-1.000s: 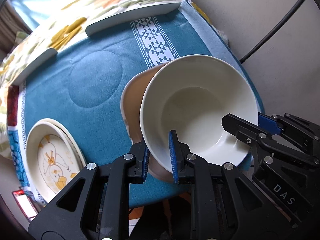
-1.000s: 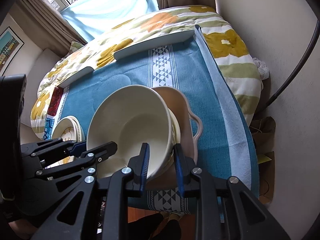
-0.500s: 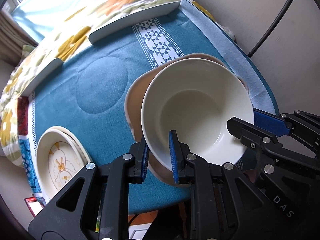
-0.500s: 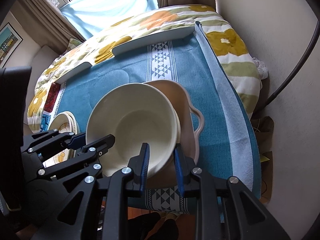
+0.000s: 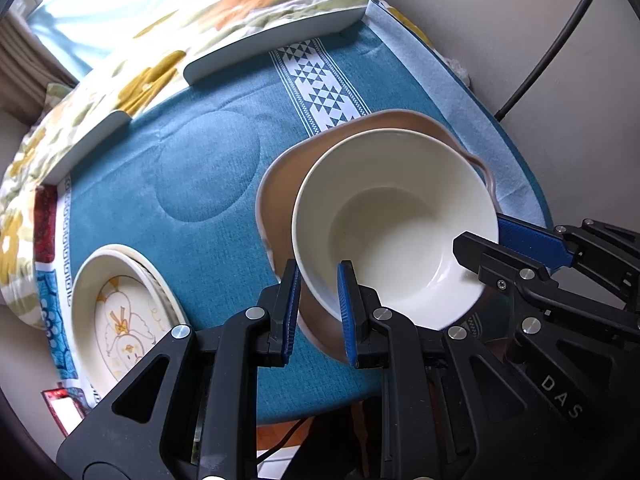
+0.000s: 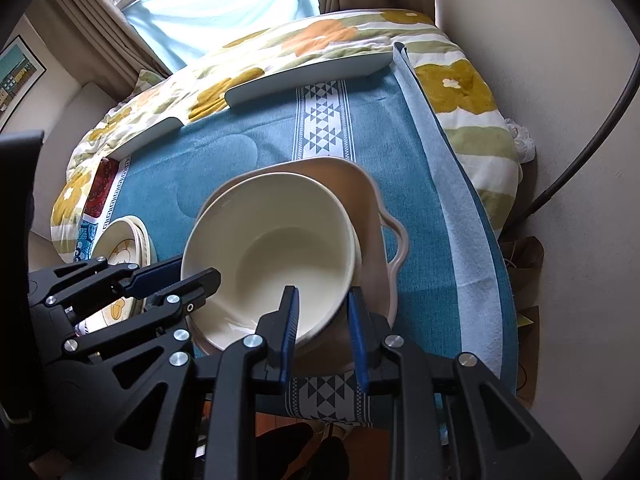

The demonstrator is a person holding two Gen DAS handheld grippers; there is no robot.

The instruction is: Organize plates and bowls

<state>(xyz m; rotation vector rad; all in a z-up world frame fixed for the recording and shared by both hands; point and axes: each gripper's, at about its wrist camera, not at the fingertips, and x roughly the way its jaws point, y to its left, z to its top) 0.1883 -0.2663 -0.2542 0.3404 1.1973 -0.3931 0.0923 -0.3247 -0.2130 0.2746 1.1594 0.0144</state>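
The left gripper and the right gripper each clamp the rim of a cream bowl from opposite sides. The bowl sits inside a beige handled dish on the teal tablecloth. A stack of illustrated plates lies apart, near the table's left edge.

Glossy glazed cream bowl on matt woven teal cloth
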